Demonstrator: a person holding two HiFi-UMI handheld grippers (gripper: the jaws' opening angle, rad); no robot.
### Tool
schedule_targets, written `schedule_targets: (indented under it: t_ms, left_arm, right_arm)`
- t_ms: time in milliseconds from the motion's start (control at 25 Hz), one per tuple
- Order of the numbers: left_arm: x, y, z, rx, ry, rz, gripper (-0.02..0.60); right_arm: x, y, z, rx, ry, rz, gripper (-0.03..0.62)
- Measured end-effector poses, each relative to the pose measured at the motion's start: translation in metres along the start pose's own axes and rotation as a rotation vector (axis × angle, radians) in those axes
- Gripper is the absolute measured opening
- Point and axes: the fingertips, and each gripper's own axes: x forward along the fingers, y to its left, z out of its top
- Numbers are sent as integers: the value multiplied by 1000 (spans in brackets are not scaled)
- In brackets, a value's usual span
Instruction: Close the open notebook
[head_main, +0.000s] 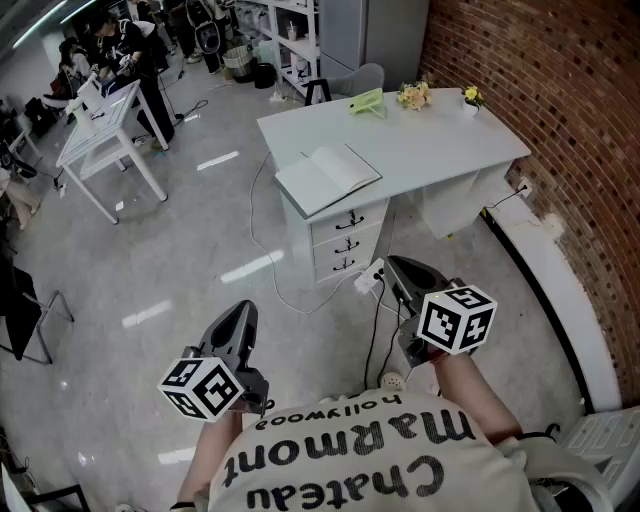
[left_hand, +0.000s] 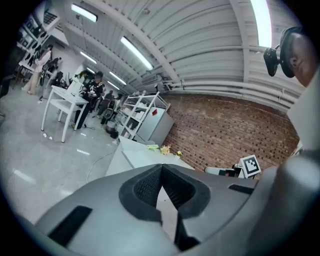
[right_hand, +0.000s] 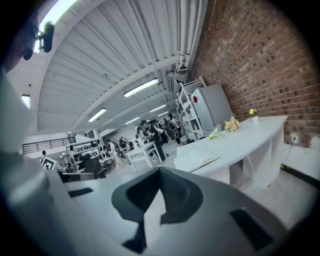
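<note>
The notebook (head_main: 328, 178) lies open, pages up, on the near left corner of the white table (head_main: 440, 150), above the drawers (head_main: 345, 240). Both claws hang over the floor, short of the table and well apart from the notebook. The left claw (head_main: 240, 312) has its jaws pressed together with nothing between them. The right claw (head_main: 397, 268), the nearer of the two to the table, also has its jaws together and empty. Both point toward the table.
</note>
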Motion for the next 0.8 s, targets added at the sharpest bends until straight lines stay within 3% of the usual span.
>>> schedule_targets:
  t_ms: [480,800]
  left_arm:
    - [1,19,-4,-38,17,18,0]
    - [30,40,8,-67,-5,31,0]
  right_arm:
    - [20,1,-11,38,42,-9,3]
    - [58,-16,-7,64,58,4,3]
